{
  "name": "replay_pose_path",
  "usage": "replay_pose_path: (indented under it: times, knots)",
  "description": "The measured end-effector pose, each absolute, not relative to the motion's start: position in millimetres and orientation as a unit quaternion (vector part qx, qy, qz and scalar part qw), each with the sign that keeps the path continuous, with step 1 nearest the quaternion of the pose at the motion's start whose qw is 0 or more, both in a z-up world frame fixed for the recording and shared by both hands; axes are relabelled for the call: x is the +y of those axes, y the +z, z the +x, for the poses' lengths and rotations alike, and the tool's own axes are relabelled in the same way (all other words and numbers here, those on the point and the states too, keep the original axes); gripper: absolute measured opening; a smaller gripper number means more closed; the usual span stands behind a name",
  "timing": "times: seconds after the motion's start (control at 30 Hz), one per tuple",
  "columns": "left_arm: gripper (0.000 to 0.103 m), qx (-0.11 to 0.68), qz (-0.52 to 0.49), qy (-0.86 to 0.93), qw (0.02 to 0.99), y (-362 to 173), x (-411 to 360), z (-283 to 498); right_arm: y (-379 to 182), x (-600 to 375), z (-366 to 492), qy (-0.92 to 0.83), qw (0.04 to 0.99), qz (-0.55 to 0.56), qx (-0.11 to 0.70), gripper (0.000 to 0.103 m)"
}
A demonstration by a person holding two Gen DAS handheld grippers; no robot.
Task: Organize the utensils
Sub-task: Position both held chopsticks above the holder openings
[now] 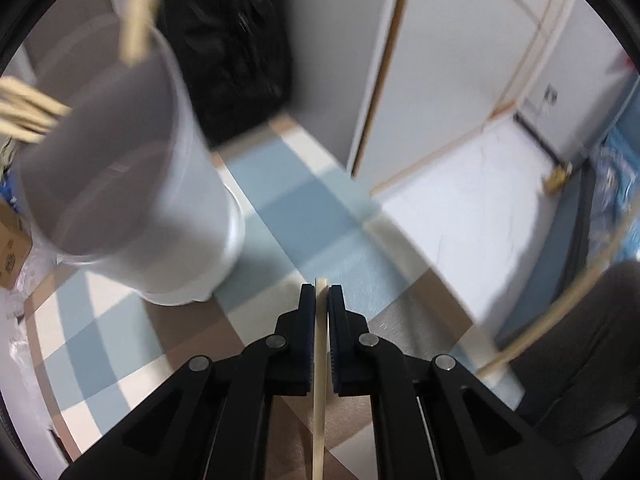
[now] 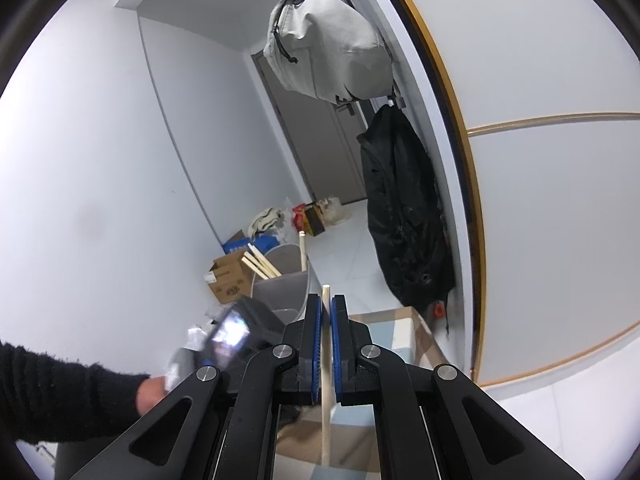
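White holder (image 1: 132, 200) beside gripped chopstick (image 1: 320, 360), checkered tablecloth (image 1: 280, 208) beneath.

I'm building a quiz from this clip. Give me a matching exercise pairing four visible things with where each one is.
Things:
1. pale wooden chopstick
2. white plastic cup
3. grey backpack
4. brown cardboard box

Places:
A. hanging high beside the door
B. on the floor by the wall
C. clamped in the left gripper
D. standing on the checked cloth, holding chopsticks

Pairs: 1-C, 2-D, 3-A, 4-B
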State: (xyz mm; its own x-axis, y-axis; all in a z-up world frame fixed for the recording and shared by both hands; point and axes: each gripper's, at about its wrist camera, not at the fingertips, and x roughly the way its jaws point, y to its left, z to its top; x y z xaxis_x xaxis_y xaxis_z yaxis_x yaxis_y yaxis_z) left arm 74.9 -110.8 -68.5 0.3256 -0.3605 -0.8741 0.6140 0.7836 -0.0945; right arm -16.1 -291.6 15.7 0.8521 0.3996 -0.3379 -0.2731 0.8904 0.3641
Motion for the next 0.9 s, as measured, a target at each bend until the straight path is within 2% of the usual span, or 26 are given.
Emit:
replay_pose_path:
  times: [0.2,0.6,0.9]
  knots:
    - [0.002,0.418,0.060,-0.291,0.858,-21,-70,65,26,-276,-4,0.189,0.950,0.140,0.205,0.004]
    - [0.002,0.321,-0.065,-0.242,0.913,21,-8,70,65,-221,26,0.221,0.954,0.083,0.183,0.004]
    - [0.002,0.215,-0.124,-0.202,0.947,85,5,121,118,-191,81,0.242,0.956,0.071,0.152,0.004]
